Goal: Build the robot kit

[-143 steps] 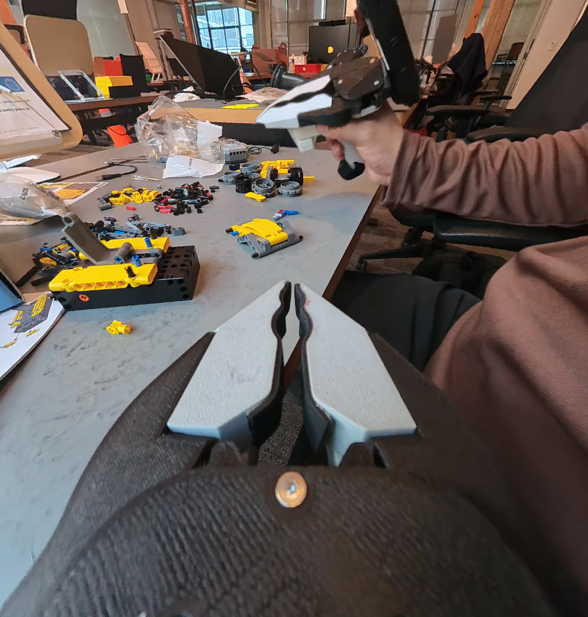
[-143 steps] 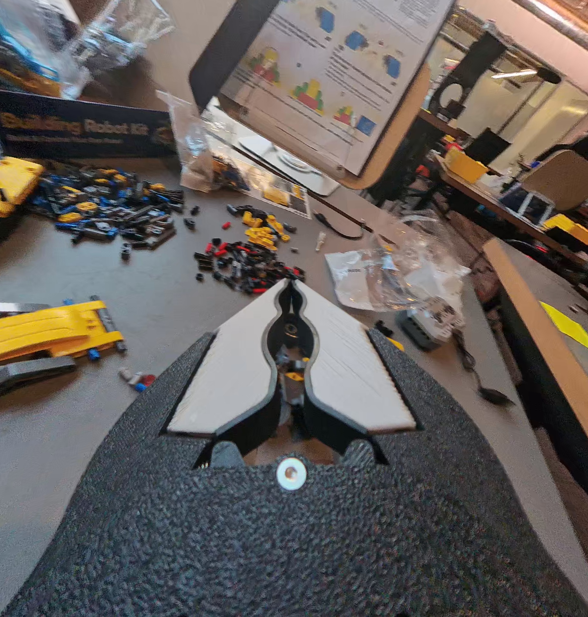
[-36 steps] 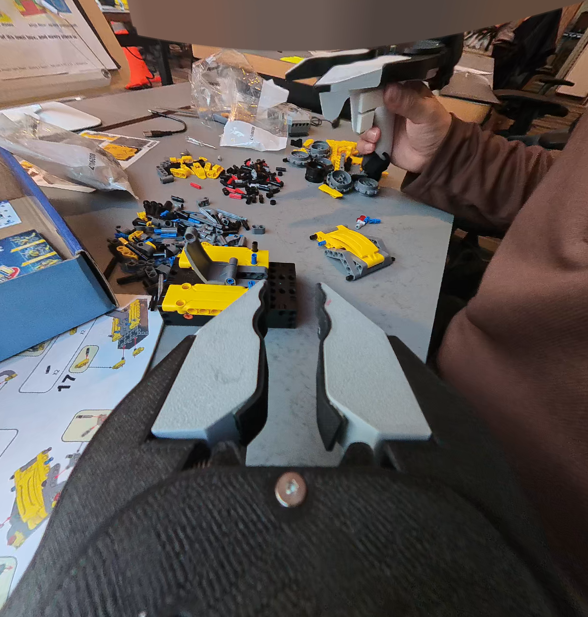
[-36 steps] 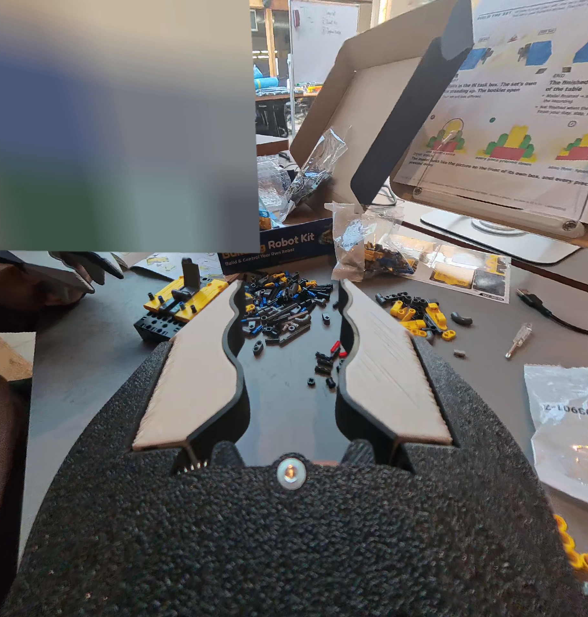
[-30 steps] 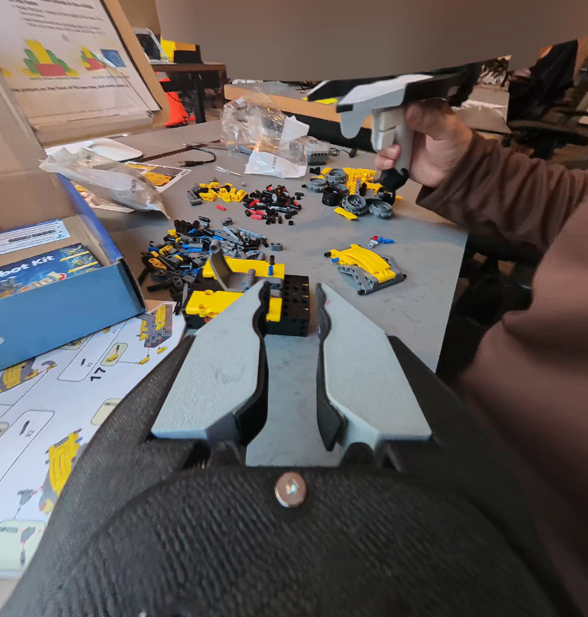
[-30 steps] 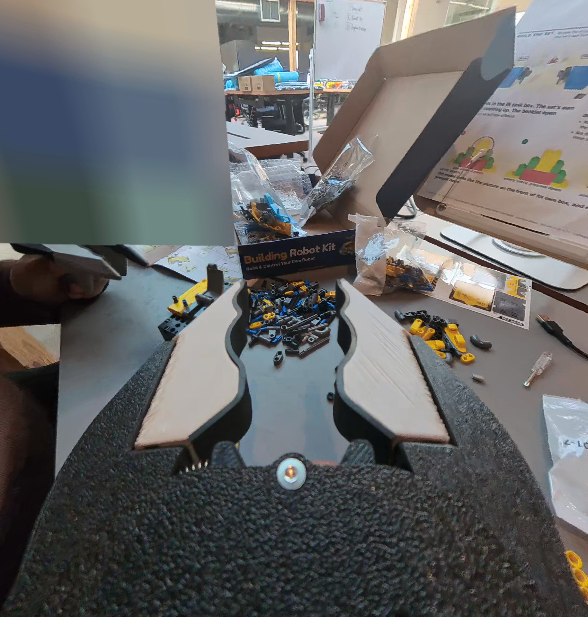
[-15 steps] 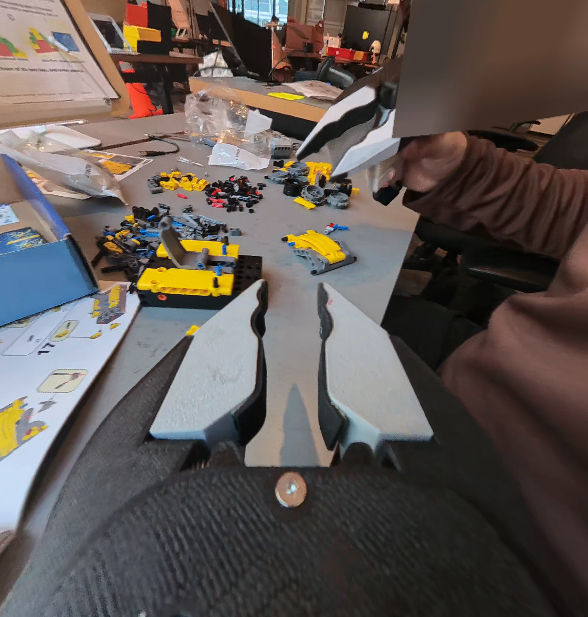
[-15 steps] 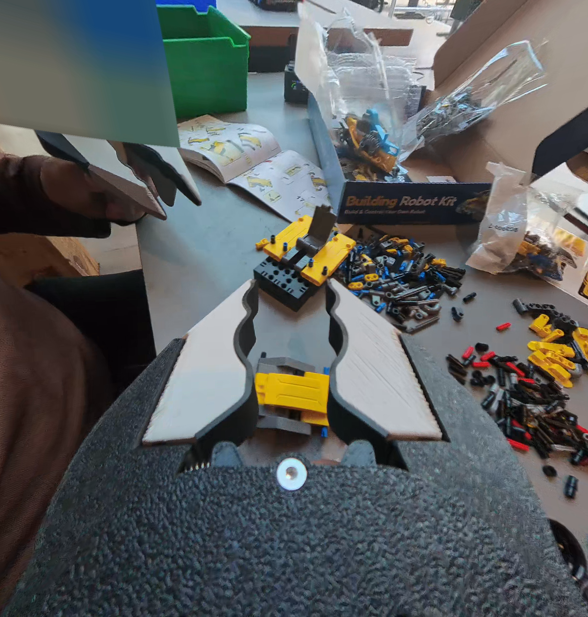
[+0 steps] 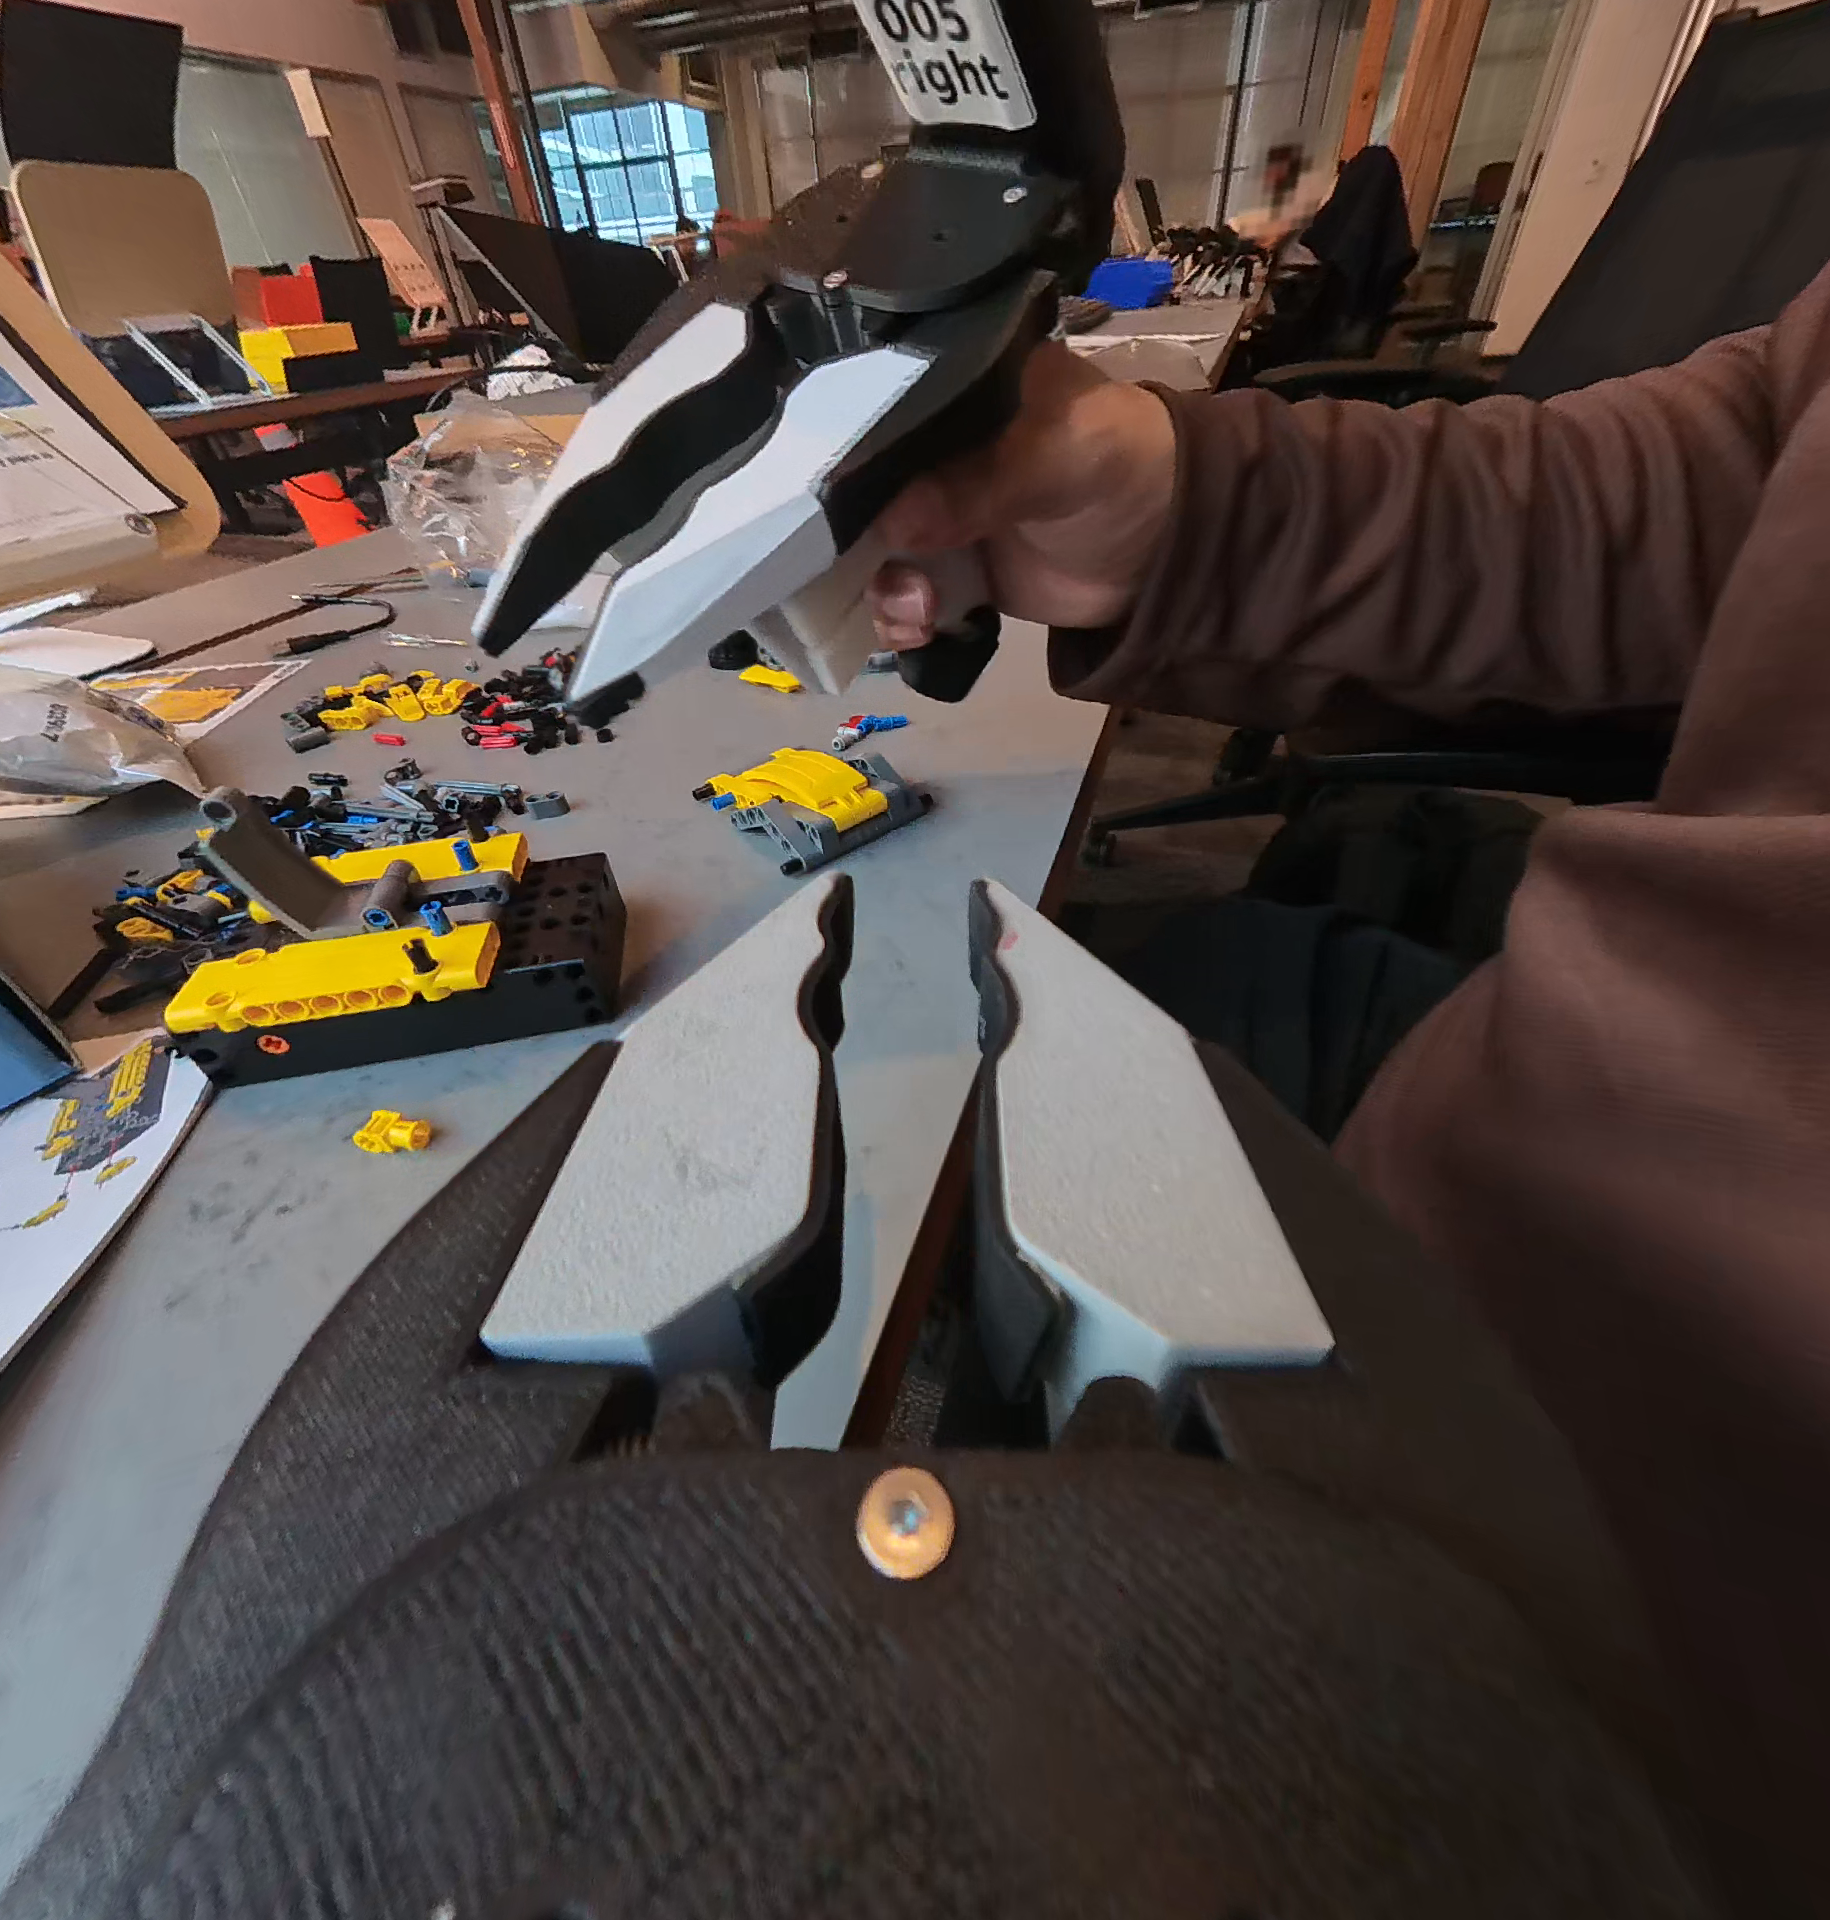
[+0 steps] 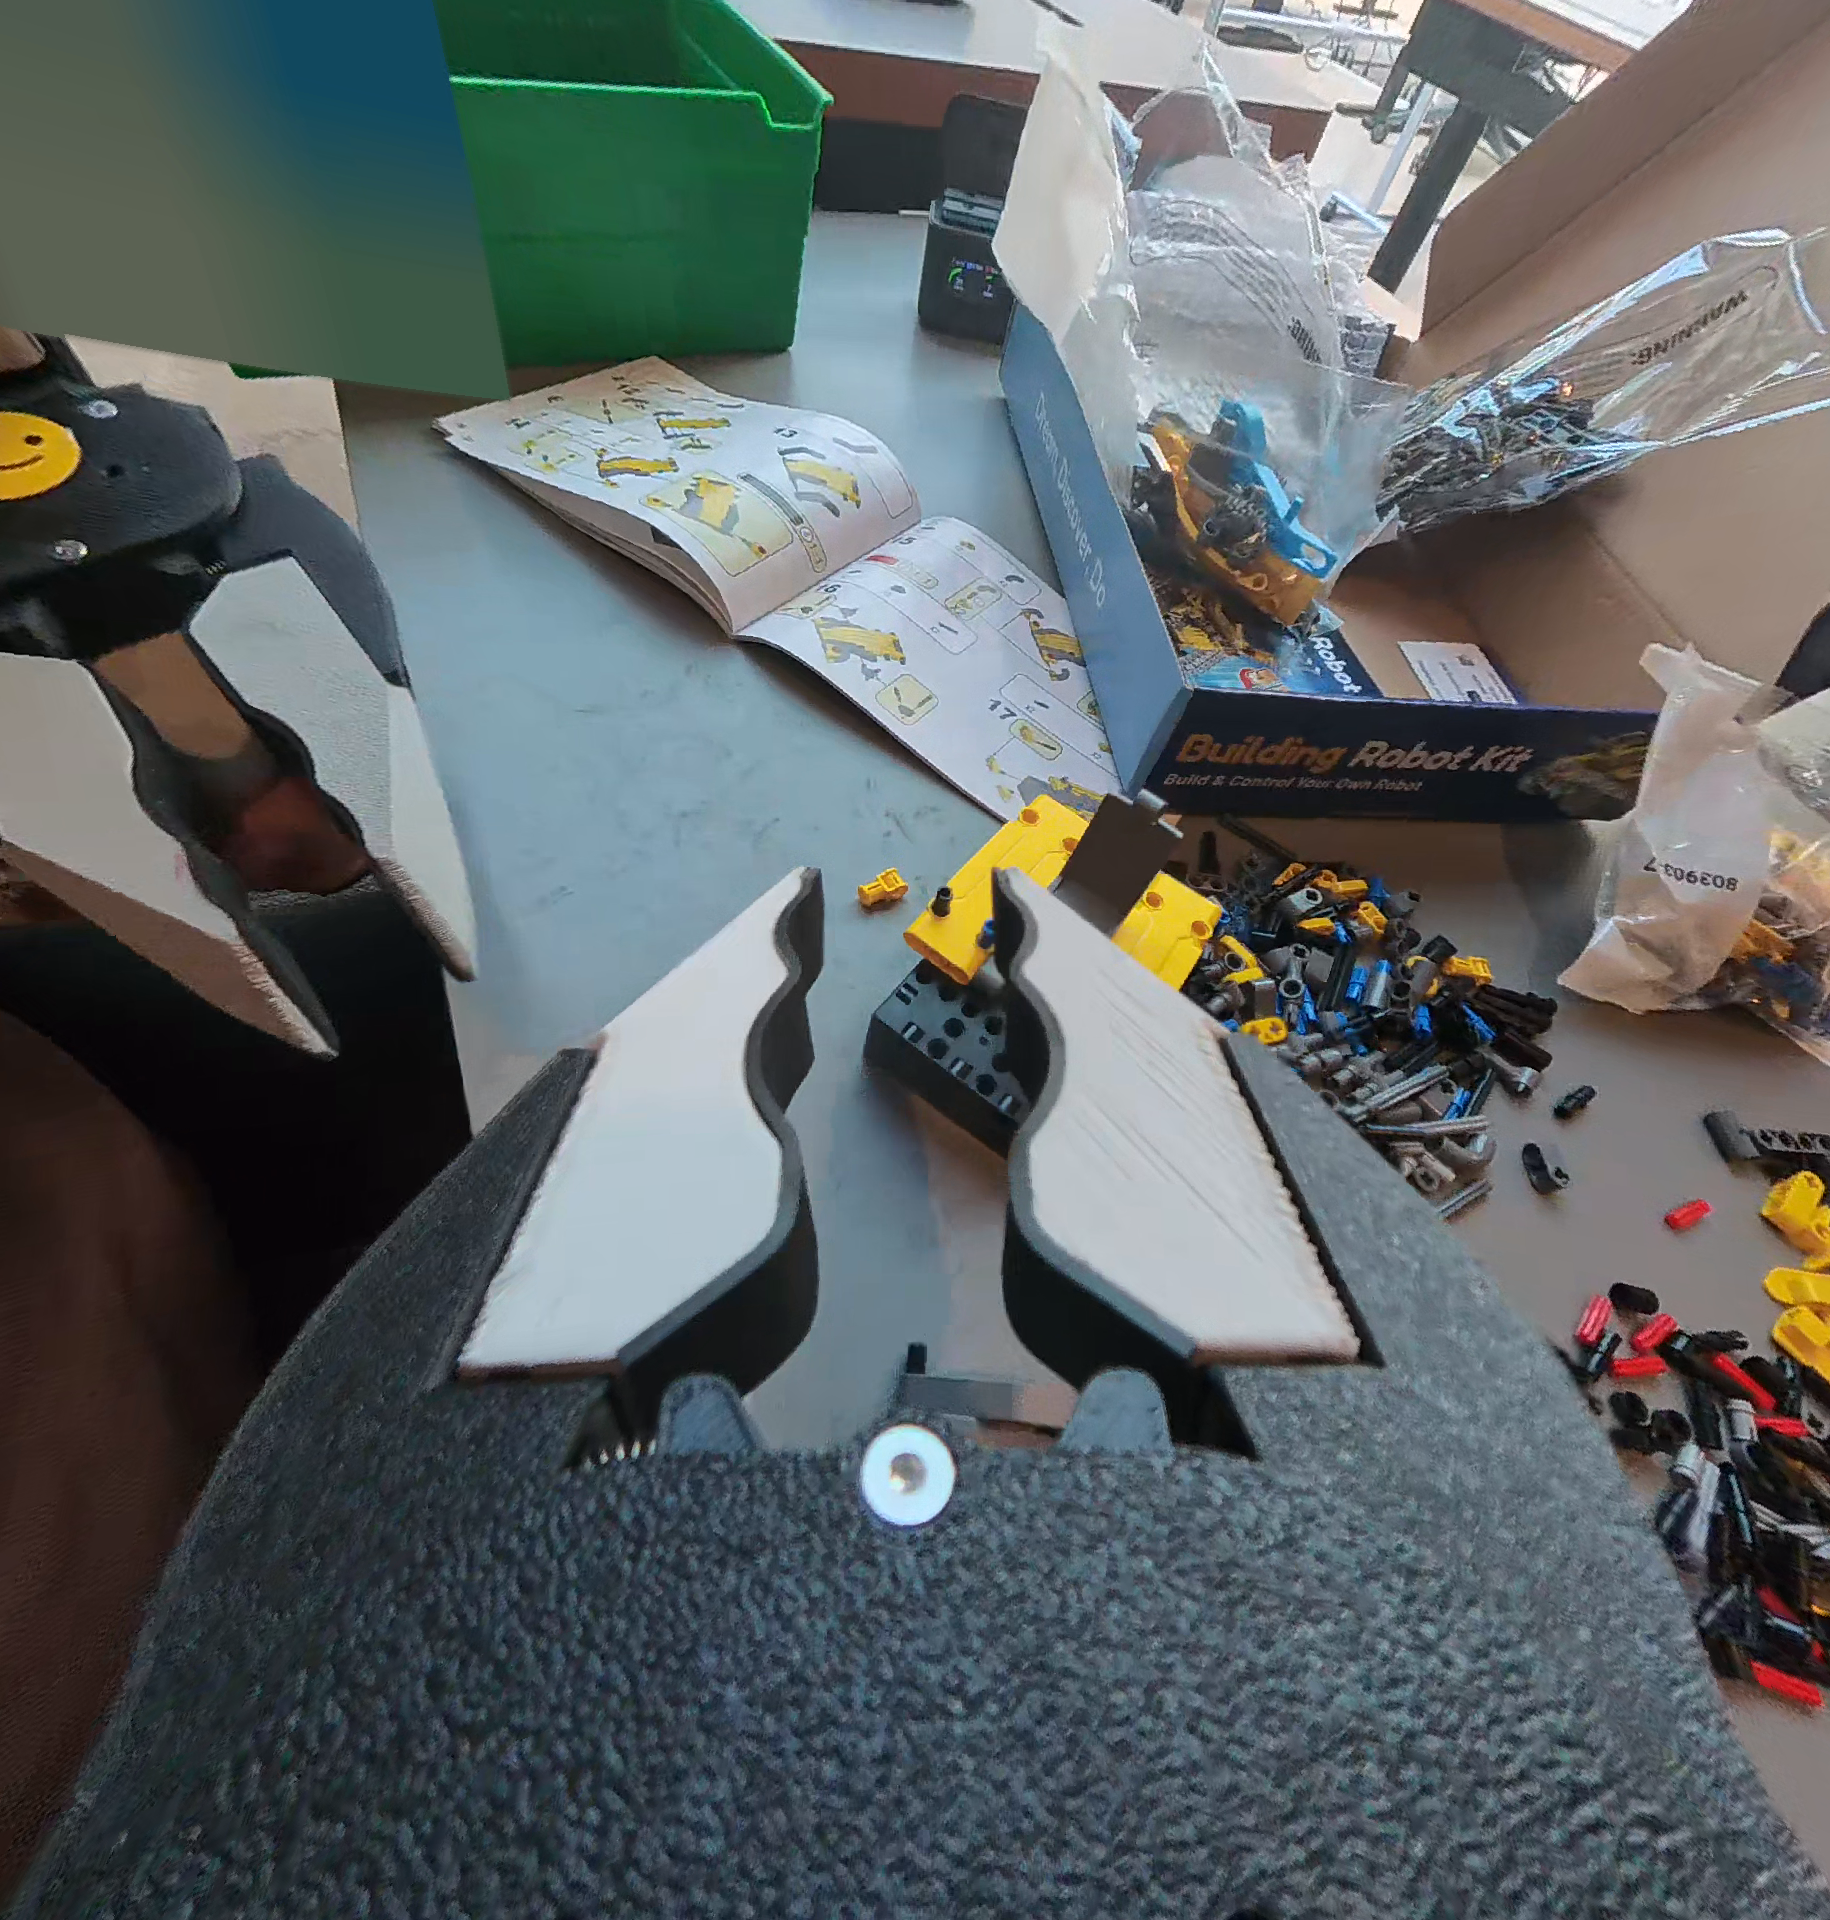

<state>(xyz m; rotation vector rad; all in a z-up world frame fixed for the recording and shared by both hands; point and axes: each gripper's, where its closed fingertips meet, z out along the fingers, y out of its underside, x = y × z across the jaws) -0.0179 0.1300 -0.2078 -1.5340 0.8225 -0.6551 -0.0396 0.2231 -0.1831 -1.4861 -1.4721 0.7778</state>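
Observation:
My left gripper (image 9: pixel 909 904) is open and empty, low over the front edge of the grey table (image 9: pixel 267 1247). My right gripper (image 10: pixel 909 894) is open and empty, tilted down above the table. Just beyond its fingertips lies a black and yellow brick assembly (image 10: pixel 942 1039) with a grey lever. The assembly also shows in the left wrist view (image 9: pixel 402 977), left of my left gripper. A smaller yellow and grey assembly (image 9: pixel 812 800) lies below the right gripper (image 9: pixel 537 660), which a hand in a brown sleeve holds. The left gripper (image 10: pixel 386 1003) shows at the table's edge.
A tiny yellow piece (image 10: pixel 880 889) lies by the assembly. Piles of small parts (image 10: pixel 1389 1018) spread to the right. An open instruction booklet (image 10: pixel 786 551), a blue kit box (image 10: pixel 1358 748), plastic bags (image 10: pixel 1742 883) and a green bin (image 10: pixel 630 177) stand behind. A chair (image 9: pixel 1410 769) is beside the table.
Both grippers were shut 4.8 s ago and are open now. In the last second my right gripper swung left and tipped down toward the black and yellow assembly. My left gripper turned right.

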